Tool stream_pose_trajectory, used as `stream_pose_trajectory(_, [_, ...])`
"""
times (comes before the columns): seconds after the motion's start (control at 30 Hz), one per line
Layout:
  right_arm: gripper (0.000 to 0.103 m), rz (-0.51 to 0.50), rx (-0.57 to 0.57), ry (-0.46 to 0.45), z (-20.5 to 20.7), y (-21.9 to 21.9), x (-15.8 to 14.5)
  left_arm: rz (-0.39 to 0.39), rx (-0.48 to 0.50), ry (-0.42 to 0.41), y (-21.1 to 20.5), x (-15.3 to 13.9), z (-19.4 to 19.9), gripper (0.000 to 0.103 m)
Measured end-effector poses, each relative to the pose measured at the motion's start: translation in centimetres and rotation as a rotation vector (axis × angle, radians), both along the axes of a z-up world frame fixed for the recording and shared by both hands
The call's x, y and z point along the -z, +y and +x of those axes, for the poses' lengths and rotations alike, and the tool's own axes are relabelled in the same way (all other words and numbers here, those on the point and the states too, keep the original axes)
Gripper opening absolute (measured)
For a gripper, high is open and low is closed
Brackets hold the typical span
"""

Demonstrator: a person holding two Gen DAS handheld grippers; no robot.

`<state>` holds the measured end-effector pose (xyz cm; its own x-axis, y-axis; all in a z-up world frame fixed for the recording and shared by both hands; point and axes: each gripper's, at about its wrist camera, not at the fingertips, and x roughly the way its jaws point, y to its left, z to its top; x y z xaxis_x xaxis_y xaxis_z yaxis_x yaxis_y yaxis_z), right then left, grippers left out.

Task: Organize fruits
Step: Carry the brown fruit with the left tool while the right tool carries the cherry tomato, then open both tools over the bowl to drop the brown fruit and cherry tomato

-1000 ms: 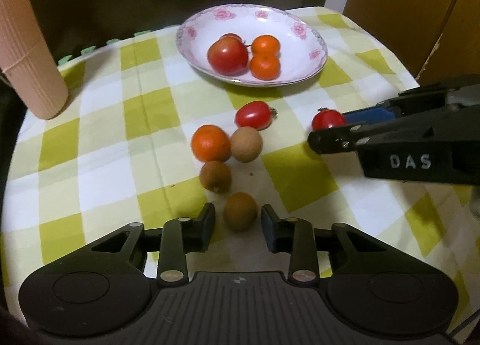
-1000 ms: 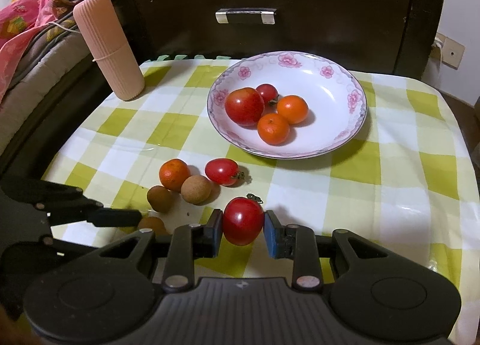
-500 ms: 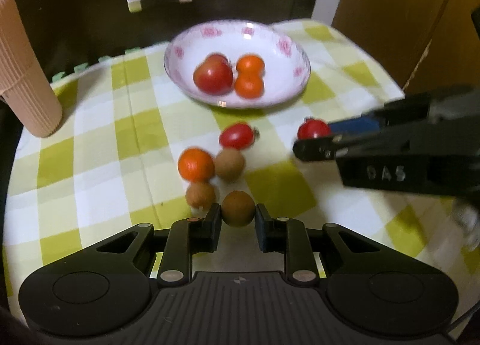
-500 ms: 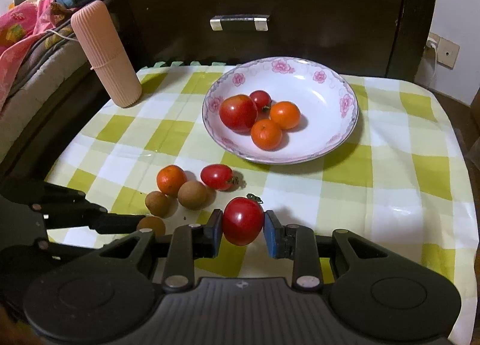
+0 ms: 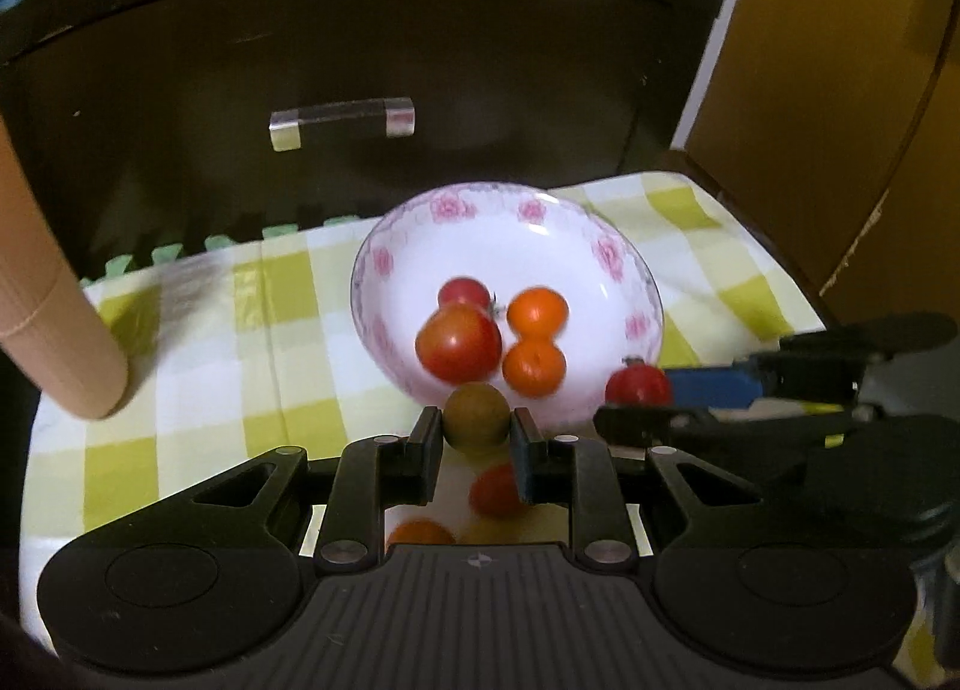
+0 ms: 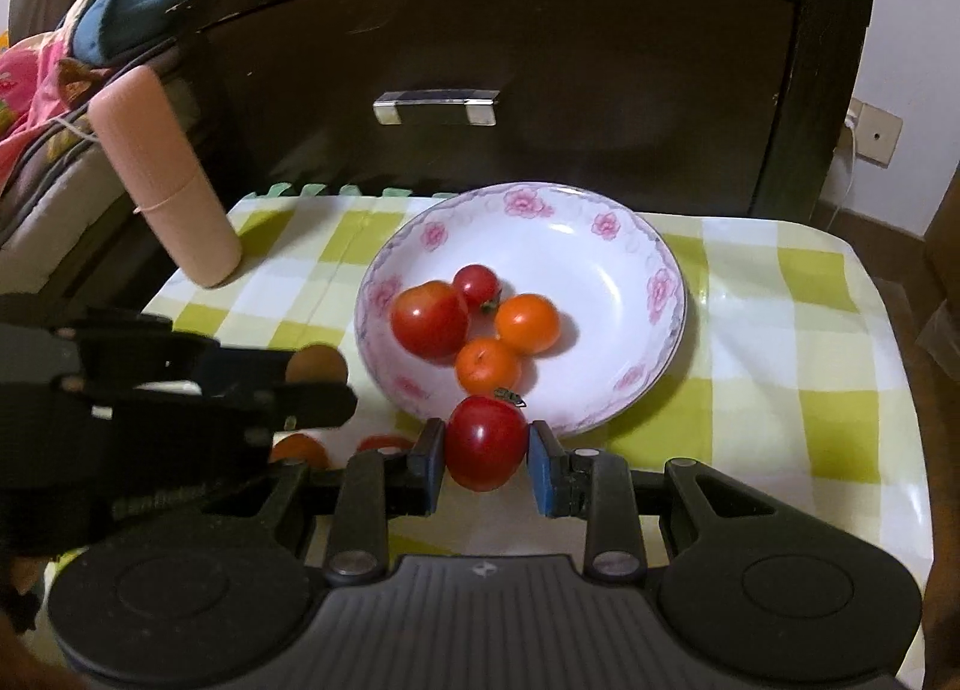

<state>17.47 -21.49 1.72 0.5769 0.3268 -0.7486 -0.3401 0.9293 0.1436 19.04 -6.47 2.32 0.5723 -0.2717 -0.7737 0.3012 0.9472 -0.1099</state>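
Note:
My left gripper point(image 5: 475, 438) is shut on a brown round fruit point(image 5: 476, 416), lifted just before the near rim of the white flowered bowl point(image 5: 600, 246). My right gripper point(image 6: 486, 453) is shut on a red tomato point(image 6: 485, 441), also at the bowl's point(image 6: 600, 270) near rim. The bowl holds a large tomato point(image 6: 429, 319), a small tomato point(image 6: 477, 283) and two oranges point(image 6: 528, 323). A tomato point(image 5: 493, 489) and an orange point(image 5: 420, 533) lie on the cloth under my left gripper. The left gripper and its brown fruit point(image 6: 317, 363) show at left in the right wrist view.
The checked yellow tablecloth point(image 6: 780, 330) covers a small table. A pink ribbed cylinder point(image 6: 165, 186) stands at the back left. A dark drawer front with a metal handle point(image 6: 436, 106) rises behind the table. A wooden cabinet point(image 5: 840, 90) is at right.
Both grippers have risen and moved forward to the bowl's near rim with their fruits. The left gripper closed on the brown fruit and lifted it off the cloth.

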Motion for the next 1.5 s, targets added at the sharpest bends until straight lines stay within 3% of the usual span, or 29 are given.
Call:
stream_pose_trajectory(1.1, [0.028, -0.008, 0.012, -0.039, 5.2, -0.6, 2.8, 0.018, -0.03, 0.028, -1.1, 3.1, 5.0, 0.029])
stream_pose_trajectory(1.5, [0.029, 0.008, 0.061, -0.05, 6.3, -0.9, 3.0, 0.021, -0.045, 0.022, -1.2, 3.3, 5.5, 0.04])
